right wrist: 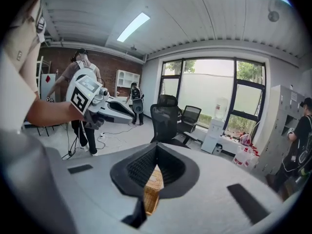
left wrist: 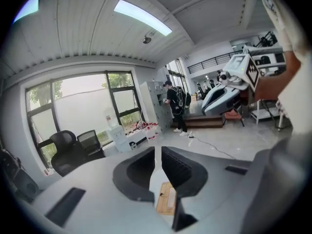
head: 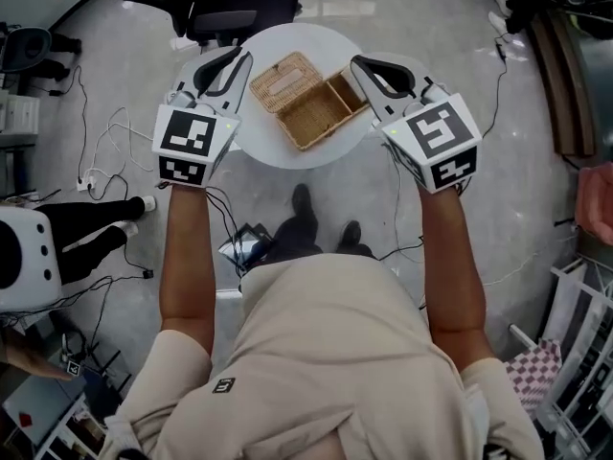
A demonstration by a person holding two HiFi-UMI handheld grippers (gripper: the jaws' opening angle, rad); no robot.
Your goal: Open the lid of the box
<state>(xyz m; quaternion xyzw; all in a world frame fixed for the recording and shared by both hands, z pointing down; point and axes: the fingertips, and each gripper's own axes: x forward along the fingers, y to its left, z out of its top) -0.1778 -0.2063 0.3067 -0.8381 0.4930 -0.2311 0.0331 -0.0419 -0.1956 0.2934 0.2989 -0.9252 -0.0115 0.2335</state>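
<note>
A rectangular box of woven tan wicker (head: 324,115) is seen on a round white table (head: 287,153) in the head view. Its lid (head: 284,80) is already swung open and is laid back flat on the tabletop, toward the upper left of the base, with which it is joined along one long edge. The inside of the base is exposed, and nothing can be made out in it.

The left gripper (head: 241,57), with its black-and-white marker cube, is held above the table's left edge, just beside the lid but clear of it. In the left gripper view its jaws are brought almost together, with only a narrow slit left between them (left wrist: 158,152). Nothing is pinched, and a strip of the wicker box (left wrist: 166,199) is seen far below through the gap.

The right gripper (head: 357,63) is held above the table's right edge, near the far corner of the base and apart from it. In the right gripper view its jaws are pressed together at the tips (right wrist: 156,147) with nothing between them, and the wicker (right wrist: 153,189) shows beneath.

A black office chair (head: 230,17) is placed beyond the table.
</note>
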